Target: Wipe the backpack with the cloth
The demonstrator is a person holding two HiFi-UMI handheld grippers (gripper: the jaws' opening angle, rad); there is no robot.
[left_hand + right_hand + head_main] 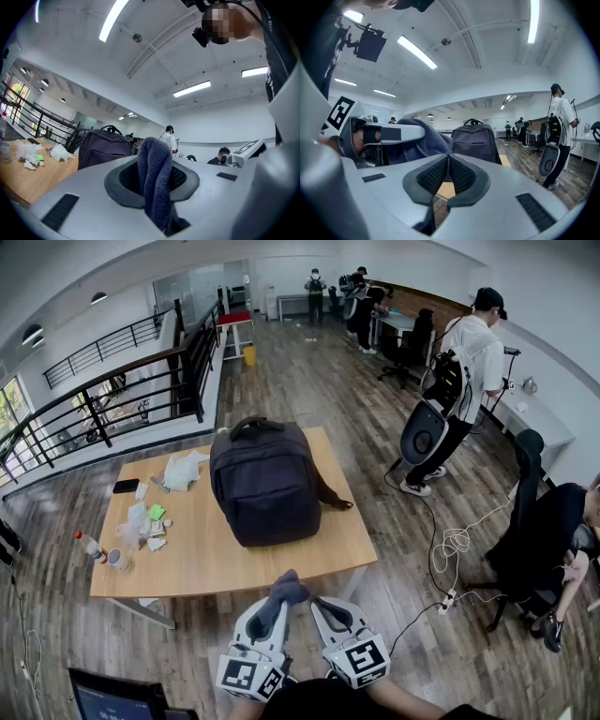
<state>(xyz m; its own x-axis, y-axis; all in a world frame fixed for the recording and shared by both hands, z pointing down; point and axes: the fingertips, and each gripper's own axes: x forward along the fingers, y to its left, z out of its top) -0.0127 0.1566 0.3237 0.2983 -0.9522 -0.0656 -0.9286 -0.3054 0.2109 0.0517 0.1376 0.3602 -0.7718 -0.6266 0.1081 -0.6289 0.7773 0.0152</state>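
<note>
A dark backpack (267,482) lies flat on the wooden table (206,563), its handle toward the far side. Short of the table's near edge my left gripper (279,604) is shut on a blue-grey cloth (284,591), which bunches up above its jaws. In the left gripper view the cloth (154,176) hangs between the pads, with the backpack (104,147) ahead to the left. My right gripper (325,607) is beside it, shut and empty. In the right gripper view its pads meet (449,163); the cloth (423,140) is at left and the backpack (474,139) straight ahead.
The table's left part holds a crumpled white bag (181,470), a phone (126,486), paper scraps (145,521) and bottles (94,547). A person (469,362) stands at right; another sits by an office chair (530,465). Cables (455,545) lie on the floor. A railing (112,399) runs behind.
</note>
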